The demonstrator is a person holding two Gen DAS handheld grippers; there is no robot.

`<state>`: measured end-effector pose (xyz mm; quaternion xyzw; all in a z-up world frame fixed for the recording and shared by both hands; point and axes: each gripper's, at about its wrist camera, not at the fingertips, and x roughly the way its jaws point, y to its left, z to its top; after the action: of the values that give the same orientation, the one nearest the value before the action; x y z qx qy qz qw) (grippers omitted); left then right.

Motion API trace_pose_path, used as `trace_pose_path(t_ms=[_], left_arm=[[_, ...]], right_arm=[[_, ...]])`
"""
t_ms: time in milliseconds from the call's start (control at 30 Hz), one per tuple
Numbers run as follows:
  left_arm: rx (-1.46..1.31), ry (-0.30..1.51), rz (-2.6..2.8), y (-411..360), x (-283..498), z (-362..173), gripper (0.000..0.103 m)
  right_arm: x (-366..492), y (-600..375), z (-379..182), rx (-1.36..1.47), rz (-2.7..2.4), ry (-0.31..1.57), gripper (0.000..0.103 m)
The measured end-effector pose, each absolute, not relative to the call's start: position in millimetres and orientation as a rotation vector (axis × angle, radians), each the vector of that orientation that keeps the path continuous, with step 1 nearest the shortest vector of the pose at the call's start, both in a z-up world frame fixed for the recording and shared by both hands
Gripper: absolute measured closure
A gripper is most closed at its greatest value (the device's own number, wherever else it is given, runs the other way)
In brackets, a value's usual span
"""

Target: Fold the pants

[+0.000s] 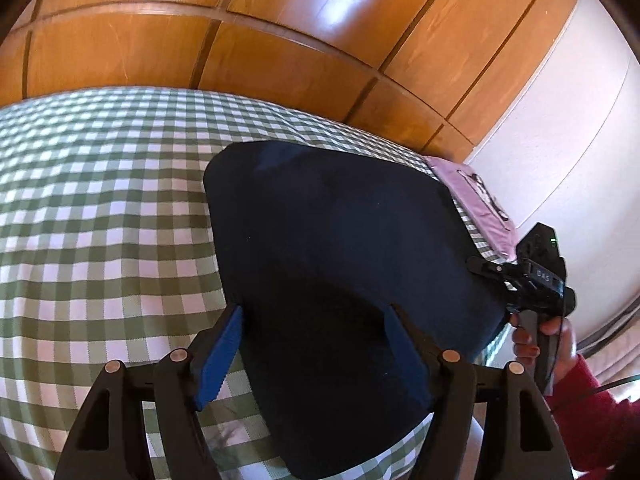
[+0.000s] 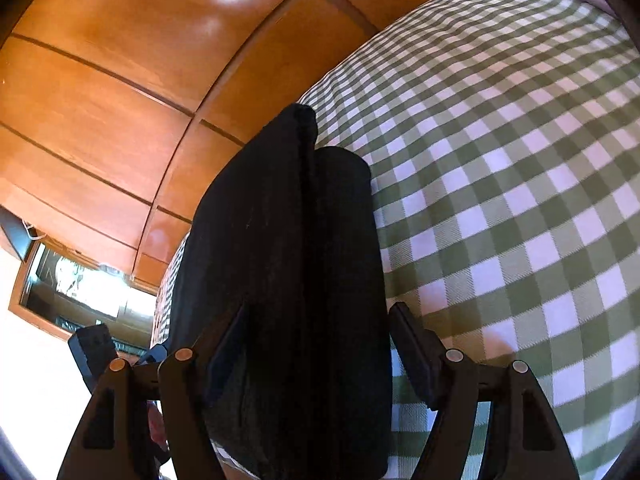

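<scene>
Both jaws stand wide, straddling dark navy pants (image 1: 340, 248) folded on the green checked bedspread (image 1: 100, 208). Left gripper (image 1: 316, 356) frames the near edge; right gripper (image 2: 316, 344) straddles the stacked edge. Likely best: smooth layers flat, edges aligned.

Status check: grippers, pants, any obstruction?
Left gripper open, straddling pants. Right gripper open at the opposite edge. Pants folded on checkered bedspread. No obstruction seen.
</scene>
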<state>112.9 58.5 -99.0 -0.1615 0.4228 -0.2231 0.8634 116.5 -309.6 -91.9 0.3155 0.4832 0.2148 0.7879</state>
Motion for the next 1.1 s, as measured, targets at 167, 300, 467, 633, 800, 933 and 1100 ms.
trace_pose_path(t_ms=[167,300,467,633,800,933,1100], left_arm=[[-0.522,0.967,-0.546,80,124,-120,0.029],[-0.654,1.002,-0.612,83,133,-138,0.027],[-0.717,0.982,-0.648,74,136,-149,0.027],[-0.632,0.954,-0.614,63,133,-143,0.032],[-0.481,0.907,-0.555,47,123,-119,0.045],[-0.441,0.861,-0.559,43,126,-94,0.049],[-0.342,0.780,-0.513,39,147,-68,0.049]], right_arm=[[124,-301,-92,0.663,0.496,1.061,0.029],[128,-295,-94,0.644,0.518,1.065,0.029],[128,-289,-96,0.636,0.529,1.051,0.029],[121,-287,-97,0.629,0.523,1.012,0.035],[110,-284,-92,0.617,0.517,0.954,0.049],[109,-279,-77,0.610,0.520,0.915,0.055],[125,-266,-53,0.566,0.558,0.841,0.056]])
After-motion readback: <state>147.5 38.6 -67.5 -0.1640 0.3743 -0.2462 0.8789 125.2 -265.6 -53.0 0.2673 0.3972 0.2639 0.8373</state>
